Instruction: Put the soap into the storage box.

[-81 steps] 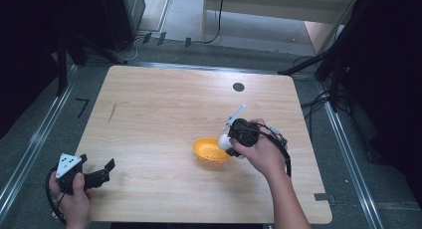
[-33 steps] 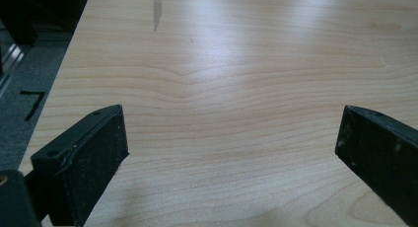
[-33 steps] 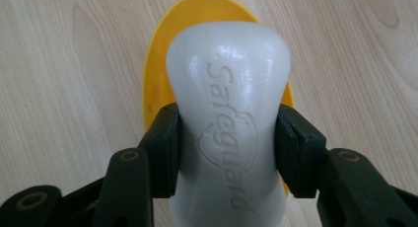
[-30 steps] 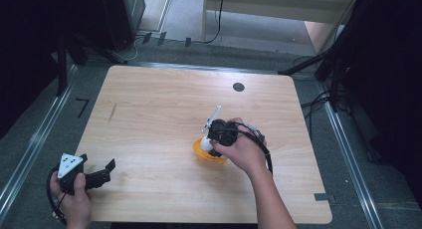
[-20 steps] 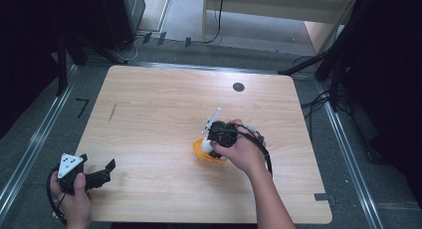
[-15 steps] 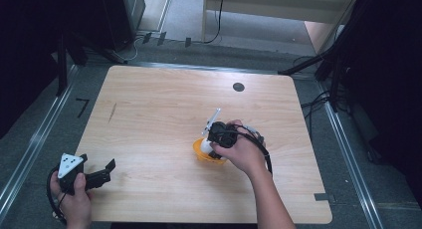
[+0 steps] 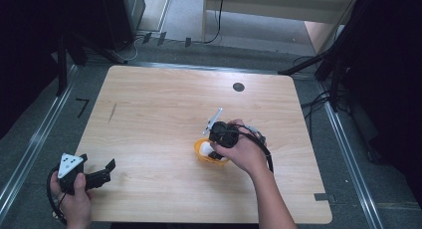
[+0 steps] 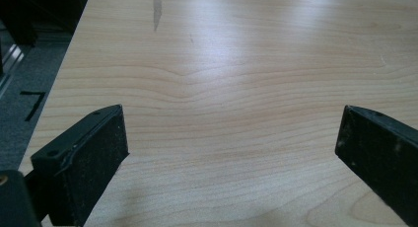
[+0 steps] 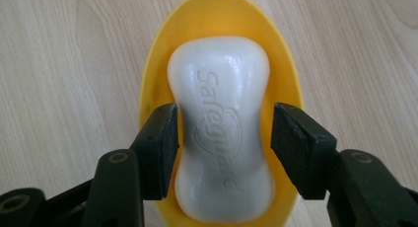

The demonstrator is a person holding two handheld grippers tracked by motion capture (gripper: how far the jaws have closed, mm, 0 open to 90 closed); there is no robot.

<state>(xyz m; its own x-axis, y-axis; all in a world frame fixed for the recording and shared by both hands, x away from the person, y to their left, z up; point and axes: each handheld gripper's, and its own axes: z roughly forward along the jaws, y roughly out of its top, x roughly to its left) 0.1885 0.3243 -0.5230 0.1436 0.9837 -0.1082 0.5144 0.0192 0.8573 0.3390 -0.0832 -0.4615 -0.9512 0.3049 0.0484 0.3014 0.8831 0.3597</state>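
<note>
Right gripper (image 9: 223, 133) clamped on the waist of the white soap (image 9: 222, 128), seated in the yellow dish (image 9: 157, 64); lift-out pending. Left gripper (image 8: 231, 153) wide, idle over the table (image 8: 236, 54).

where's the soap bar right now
The soap bar lies in the yellow dish right of the table's middle, waist between the right gripper jaws.

You have a light wooden worktop (image 7: 164, 104) with a small black round disc (image 7: 239, 86) near its far edge, a dark streak (image 7: 113, 112) toward its left edge, and black tape marks (image 7: 82, 105) on the floor beside it.
</note>
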